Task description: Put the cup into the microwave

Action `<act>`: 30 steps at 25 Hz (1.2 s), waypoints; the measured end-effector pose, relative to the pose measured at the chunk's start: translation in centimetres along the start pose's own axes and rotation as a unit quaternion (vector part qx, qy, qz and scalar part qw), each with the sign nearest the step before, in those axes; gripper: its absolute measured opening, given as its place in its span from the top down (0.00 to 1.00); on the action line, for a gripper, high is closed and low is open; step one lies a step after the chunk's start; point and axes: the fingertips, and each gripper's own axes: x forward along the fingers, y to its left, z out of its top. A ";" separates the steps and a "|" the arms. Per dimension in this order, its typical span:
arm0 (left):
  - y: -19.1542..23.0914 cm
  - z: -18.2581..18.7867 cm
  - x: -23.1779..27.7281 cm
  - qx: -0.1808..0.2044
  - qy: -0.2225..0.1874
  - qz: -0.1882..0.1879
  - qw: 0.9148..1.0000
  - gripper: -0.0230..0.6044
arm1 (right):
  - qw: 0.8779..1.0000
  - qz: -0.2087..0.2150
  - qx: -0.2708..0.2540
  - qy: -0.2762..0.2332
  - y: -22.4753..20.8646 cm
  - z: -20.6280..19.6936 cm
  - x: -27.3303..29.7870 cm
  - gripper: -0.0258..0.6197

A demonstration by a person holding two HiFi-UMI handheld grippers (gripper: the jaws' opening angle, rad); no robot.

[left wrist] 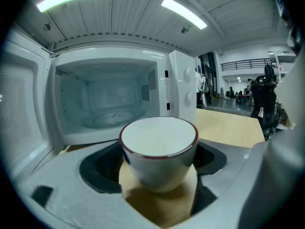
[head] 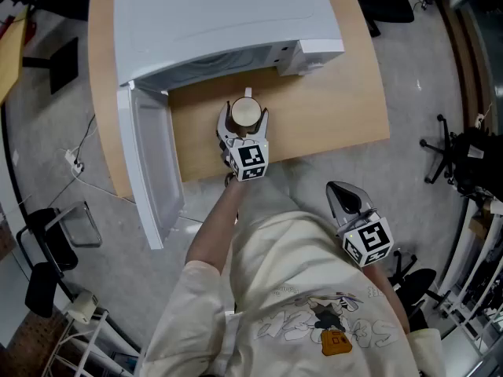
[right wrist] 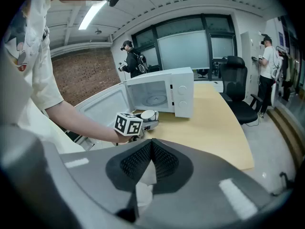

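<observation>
A white cup [head: 245, 113] with a dark red rim stands upright between the jaws of my left gripper [head: 244, 116], which is shut on it. It is just in front of the open white microwave [head: 220, 22] on the wooden table [head: 330, 116]. In the left gripper view the cup [left wrist: 158, 147] fills the gap between the dark pads [left wrist: 102, 163], and the empty microwave cavity [left wrist: 109, 104] with its glass turntable lies straight ahead. My right gripper [head: 346, 196] hangs off the table near the person's body, shut with nothing in it [right wrist: 151, 144].
The microwave door [head: 149, 163] swings out to the left, past the table's front edge. The microwave's control panel [left wrist: 183, 92] is to the right of the cavity. An office chair [right wrist: 240, 94] and standing people [right wrist: 267, 66] are beyond the table's far side.
</observation>
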 end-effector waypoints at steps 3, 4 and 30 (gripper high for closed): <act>0.4 -0.2 -2.2 -0.043 0.028 -0.007 0.999 0.17 | 1.000 0.005 0.012 -0.009 1.1 -0.8 0.4 0.95; -0.1 -0.5 -3.6 -0.055 0.043 -0.016 0.997 0.17 | 1.000 0.008 0.012 -0.011 1.3 -1.0 0.6 0.95; -10.1 5.7 -21.6 -0.164 0.129 -0.033 0.977 0.96 | 0.988 0.101 -0.083 -0.084 2.2 1.3 4.2 0.86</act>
